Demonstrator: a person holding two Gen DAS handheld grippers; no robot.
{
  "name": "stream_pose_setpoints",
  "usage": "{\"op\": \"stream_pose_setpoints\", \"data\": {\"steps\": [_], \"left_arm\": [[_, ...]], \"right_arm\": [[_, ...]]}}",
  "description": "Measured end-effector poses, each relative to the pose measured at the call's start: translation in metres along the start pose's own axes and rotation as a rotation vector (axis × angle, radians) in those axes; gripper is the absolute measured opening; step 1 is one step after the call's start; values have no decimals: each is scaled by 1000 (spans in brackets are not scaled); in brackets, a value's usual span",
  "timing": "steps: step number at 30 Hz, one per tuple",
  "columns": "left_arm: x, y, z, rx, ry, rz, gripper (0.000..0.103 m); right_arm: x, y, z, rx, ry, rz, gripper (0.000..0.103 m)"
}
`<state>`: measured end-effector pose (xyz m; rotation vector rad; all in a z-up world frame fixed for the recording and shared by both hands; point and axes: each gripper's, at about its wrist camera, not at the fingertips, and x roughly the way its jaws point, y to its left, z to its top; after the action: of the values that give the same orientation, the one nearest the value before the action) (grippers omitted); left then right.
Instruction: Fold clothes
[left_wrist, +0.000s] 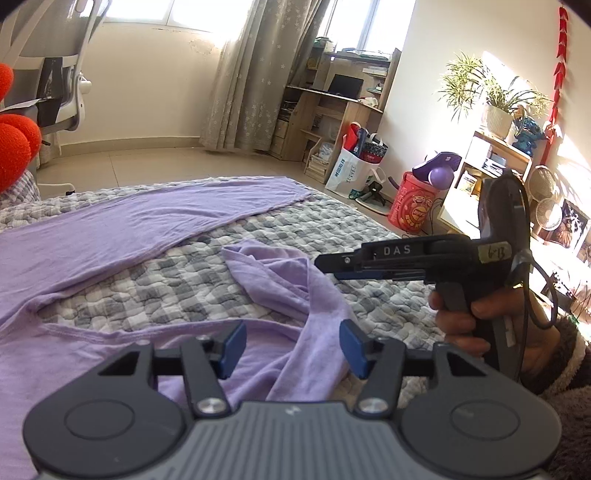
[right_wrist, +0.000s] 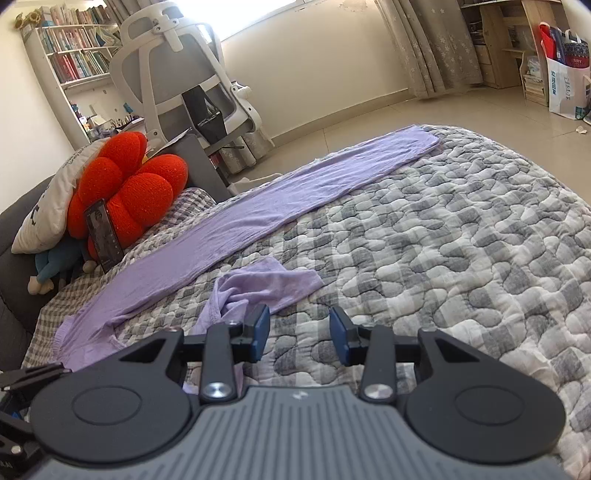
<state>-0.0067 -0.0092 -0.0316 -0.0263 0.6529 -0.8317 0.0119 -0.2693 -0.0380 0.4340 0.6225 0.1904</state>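
Sunlit bedroom, quilted grey-check bedspread (right_wrist: 461, 258) as the work surface. Lilac garment (left_wrist: 110, 229) spread across it, apparently long-legged trousers or leggings: one leg lying flat and straight toward the far edge of the bed, the other crumpled (right_wrist: 266, 284) into a heap near the middle. Folding judged barely begun; bunched leg yet to be straightened, no fold visible so far.

Left gripper (left_wrist: 291, 345) hovering just above the crumpled leg, blue pads spread apart, pinching nothing. Right gripper (right_wrist: 300, 332) likewise spread, over bare quilt just beside the heap, empty.

Farther out: red flower cushion (right_wrist: 125, 188) and white pillow (right_wrist: 48, 203) at the head of the bed, white office chair (right_wrist: 184, 66), bookshelf (right_wrist: 77, 59), curtains (left_wrist: 243, 74), wooden desk (left_wrist: 332, 103), potted plants (left_wrist: 495, 99).
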Motion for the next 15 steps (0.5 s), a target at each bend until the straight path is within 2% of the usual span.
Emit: {"op": "stream_pose_setpoints", "data": {"steps": [2,6,8,10,15], "left_arm": [[5,0,0,-10,13,-1,45],[12,-1,-2,-3,27,32,45],[16,-1,-2,-1,34,45,45],[19,0,-4,-9,43,46,45],[22,-1,-7,1,60,29,45]], "right_arm": [[6,-1,4,-2,-3,-1,39],[24,4,11,-40,-5,-17,33],[31,8,11,-70,-13,-31,23],[35,13,10,-113,-27,-69,3],[21,11,10,-151,-93,-165,2]]}}
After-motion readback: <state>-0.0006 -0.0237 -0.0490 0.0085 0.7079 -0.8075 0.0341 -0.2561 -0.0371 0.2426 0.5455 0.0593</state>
